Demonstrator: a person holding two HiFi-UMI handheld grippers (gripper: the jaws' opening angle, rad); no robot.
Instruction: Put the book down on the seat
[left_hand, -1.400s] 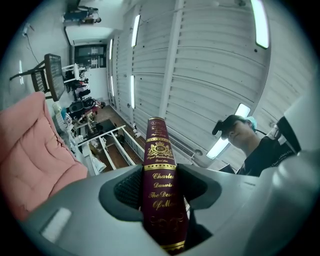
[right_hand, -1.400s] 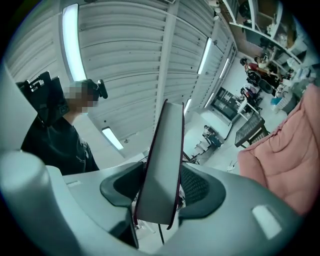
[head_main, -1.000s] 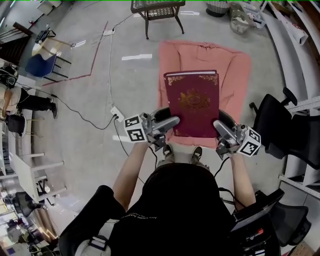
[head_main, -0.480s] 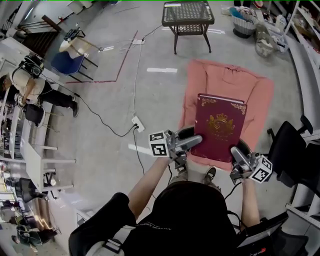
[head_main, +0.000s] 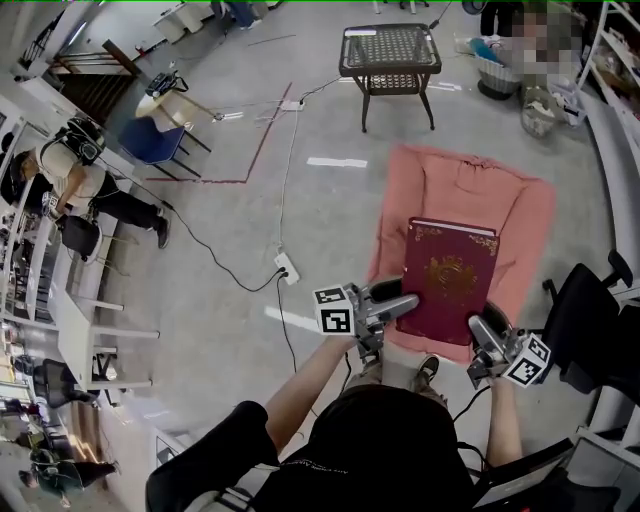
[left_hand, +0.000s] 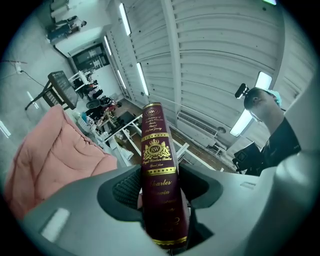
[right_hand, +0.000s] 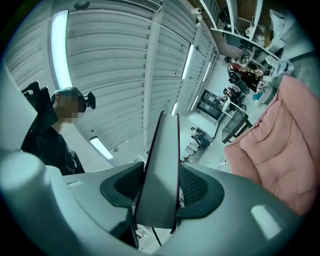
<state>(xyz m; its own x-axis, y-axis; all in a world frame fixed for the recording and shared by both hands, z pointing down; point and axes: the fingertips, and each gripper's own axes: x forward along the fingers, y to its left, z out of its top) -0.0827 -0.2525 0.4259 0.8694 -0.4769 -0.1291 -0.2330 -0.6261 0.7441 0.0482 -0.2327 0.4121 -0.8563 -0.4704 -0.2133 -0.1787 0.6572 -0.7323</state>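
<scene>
A thick maroon book (head_main: 447, 281) with gold ornaments is held flat between both grippers above a pink cushioned seat (head_main: 463, 205) on the floor. My left gripper (head_main: 400, 306) is shut on its spine side; the gold-lettered spine (left_hand: 160, 170) stands between the jaws in the left gripper view. My right gripper (head_main: 483, 333) is shut on the opposite edge, where the white page block (right_hand: 159, 175) fills the gap between the jaws. The pink seat (left_hand: 50, 150) shows at the left of the left gripper view, and the same seat (right_hand: 280, 150) at the right of the right gripper view.
A dark wicker side table (head_main: 389, 52) stands beyond the seat. A black office chair (head_main: 590, 325) is at the right. A white power strip (head_main: 288, 266) with cables lies on the floor to the left. A seated person (head_main: 75, 180) and desks are at far left.
The view has shifted, so book and grippers now sit lower and further right in the head view. The grip on the book is unchanged.
</scene>
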